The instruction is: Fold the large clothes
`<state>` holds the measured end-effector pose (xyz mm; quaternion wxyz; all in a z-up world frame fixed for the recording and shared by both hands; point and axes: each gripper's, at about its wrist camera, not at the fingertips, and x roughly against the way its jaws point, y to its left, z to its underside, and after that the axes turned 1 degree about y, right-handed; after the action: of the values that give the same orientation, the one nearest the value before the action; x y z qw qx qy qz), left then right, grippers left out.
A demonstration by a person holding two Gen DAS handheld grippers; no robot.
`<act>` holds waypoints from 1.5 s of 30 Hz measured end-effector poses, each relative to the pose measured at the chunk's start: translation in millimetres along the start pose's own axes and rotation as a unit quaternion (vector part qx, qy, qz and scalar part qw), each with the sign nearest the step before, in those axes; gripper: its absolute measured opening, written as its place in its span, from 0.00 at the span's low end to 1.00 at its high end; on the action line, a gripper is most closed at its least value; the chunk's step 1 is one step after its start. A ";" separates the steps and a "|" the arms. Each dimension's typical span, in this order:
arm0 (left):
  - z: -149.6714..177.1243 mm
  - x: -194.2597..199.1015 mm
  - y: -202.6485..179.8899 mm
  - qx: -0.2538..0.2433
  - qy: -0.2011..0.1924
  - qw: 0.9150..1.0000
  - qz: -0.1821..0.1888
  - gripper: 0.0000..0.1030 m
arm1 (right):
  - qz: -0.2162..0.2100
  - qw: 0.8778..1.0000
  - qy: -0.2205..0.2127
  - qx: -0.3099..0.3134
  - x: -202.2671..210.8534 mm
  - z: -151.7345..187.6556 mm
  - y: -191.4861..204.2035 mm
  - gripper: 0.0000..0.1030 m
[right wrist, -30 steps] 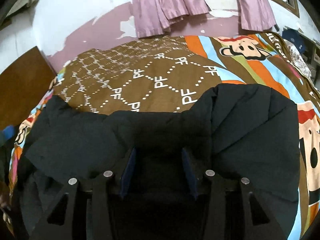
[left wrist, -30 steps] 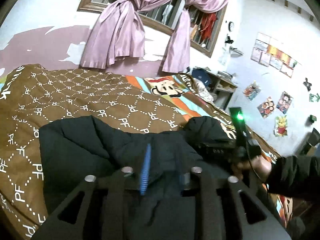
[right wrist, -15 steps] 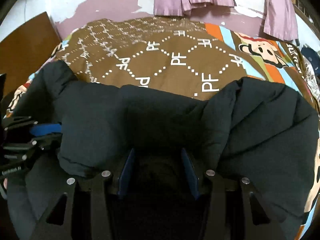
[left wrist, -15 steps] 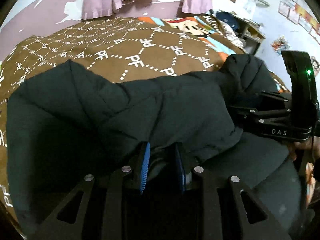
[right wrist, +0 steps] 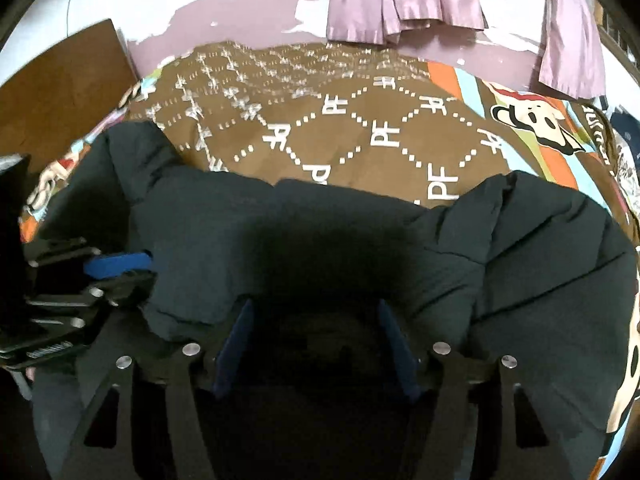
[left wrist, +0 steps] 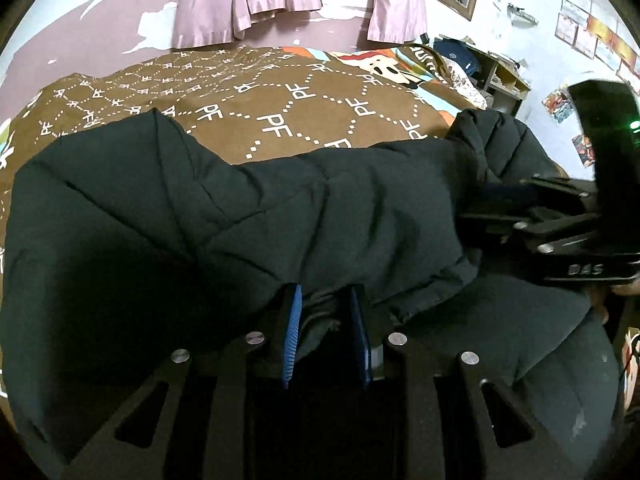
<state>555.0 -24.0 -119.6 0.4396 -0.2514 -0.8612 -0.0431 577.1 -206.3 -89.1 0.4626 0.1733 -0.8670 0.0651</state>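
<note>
home bedroom | bed w/ brown bedspread (left wrist: 280, 92) | curtains (left wrist: 248, 0) | wall posters (left wrist: 592, 36)

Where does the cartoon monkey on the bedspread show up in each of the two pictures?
Left wrist view: the cartoon monkey sits near the top, right of centre, just below the right-hand curtain.
Right wrist view: the cartoon monkey lies at the upper right, on the striped part of the bedspread beyond the black coat.
Shared landmark: the pink curtains on the wall behind the bed.
</note>
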 end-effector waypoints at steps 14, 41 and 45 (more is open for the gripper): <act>-0.2 14.1 -6.2 -0.001 0.003 1.000 -0.022 0.27 | 0.077 0.996 -0.022 0.041 0.5 13.7 21.0 0.64; 64.3 216.1 -70.8 0.056 -0.155 0.980 -0.112 0.98 | 0.035 0.983 -0.169 -0.066 188.5 89.4 72.8 1.00; 84.3 232.1 -89.6 0.036 -0.148 0.983 -0.104 0.98 | 0.025 0.982 -0.174 -0.064 216.6 108.5 85.7 1.00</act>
<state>337.7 14.7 22.8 0.3087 -0.1480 -0.9394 -0.0202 350.7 -208.2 32.4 0.3132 0.1303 -0.9406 -0.0104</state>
